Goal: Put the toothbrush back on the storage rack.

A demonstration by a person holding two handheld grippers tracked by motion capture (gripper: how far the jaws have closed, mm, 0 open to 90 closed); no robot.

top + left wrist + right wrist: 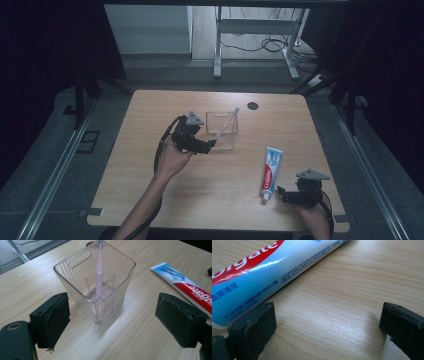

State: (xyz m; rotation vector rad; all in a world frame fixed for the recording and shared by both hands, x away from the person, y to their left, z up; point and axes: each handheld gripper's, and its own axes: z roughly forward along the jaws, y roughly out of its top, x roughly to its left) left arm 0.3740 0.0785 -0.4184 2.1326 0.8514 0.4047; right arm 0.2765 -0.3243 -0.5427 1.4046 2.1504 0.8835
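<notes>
One pale wood table (150, 150), dim room, grey floor (60, 150).

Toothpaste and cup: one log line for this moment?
left hand-held gripper: open, facing cup | toothbrush: in cup | right hand-held gripper: open beside toothpaste

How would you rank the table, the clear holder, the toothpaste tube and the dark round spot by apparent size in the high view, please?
1. Table
2. Clear holder and toothpaste tube: too alike to rank
3. Dark round spot
</notes>
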